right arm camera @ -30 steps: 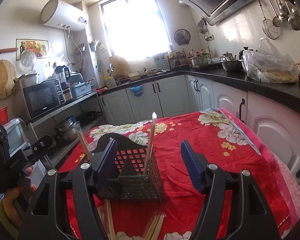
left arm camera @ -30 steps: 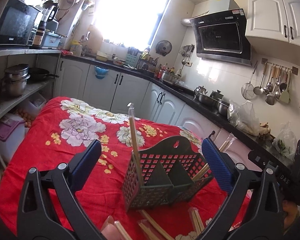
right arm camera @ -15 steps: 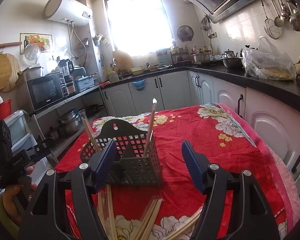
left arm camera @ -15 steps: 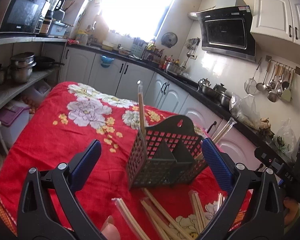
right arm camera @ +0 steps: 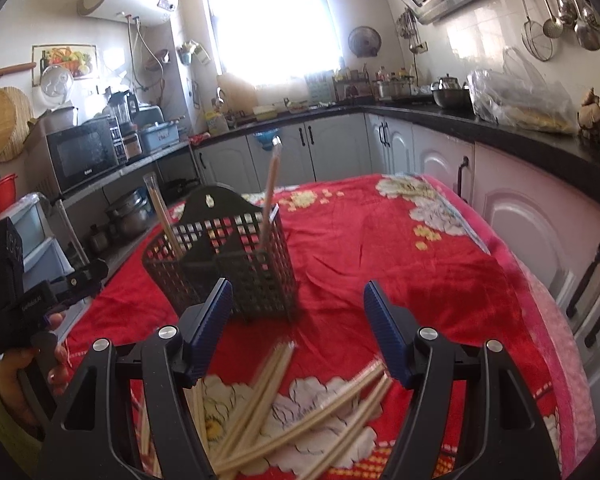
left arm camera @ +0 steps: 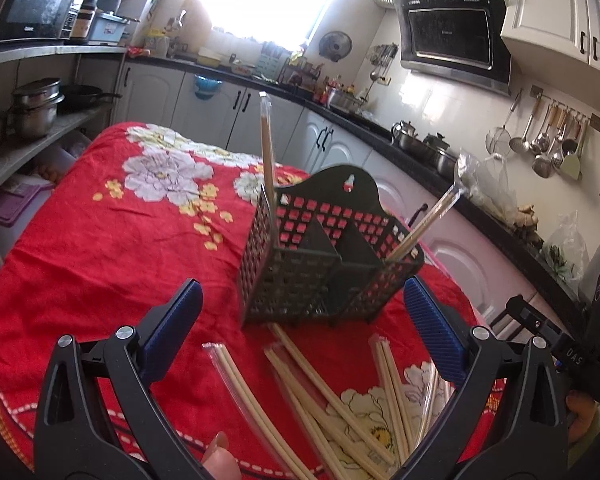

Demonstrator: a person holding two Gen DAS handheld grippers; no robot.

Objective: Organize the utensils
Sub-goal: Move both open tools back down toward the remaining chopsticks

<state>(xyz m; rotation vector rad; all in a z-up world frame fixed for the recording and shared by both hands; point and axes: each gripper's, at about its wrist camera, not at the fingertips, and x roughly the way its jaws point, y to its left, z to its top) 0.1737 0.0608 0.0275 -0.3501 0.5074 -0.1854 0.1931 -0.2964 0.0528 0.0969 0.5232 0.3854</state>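
Two wrapped chopstick pairs (left arm camera: 267, 148) already stand in separate compartments of the dark perforated plastic utensil caddy (left arm camera: 324, 256); more chopsticks (right arm camera: 268, 396) lie loose on the red floral tabletop (left arm camera: 100, 240). Left tongs (left arm camera: 300, 332) and right tongs (right arm camera: 298, 328) hang apart, empty, probably lining up for the next pickup.

1. Our left wrist view looked forward and somewhat downward between the left gripper (left arm camera: 300, 314) fingers, close above the red floral tablecloth (left arm camera: 100, 236), facing the range hood (left arm camera: 452, 36) wall
2. Our right wrist view looked likewise along the right gripper (right arm camera: 298, 320), facing the window (right arm camera: 272, 20) and the microwave (right arm camera: 84, 156) shelf
3. We shared the black utensil basket (left arm camera: 320, 276) (right arm camera: 256, 268), seen near from opposite front corners, and the loose chopsticks (left arm camera: 340, 400) (right arm camera: 284, 408) just before it
4. Each view caught the other gripper at its edge
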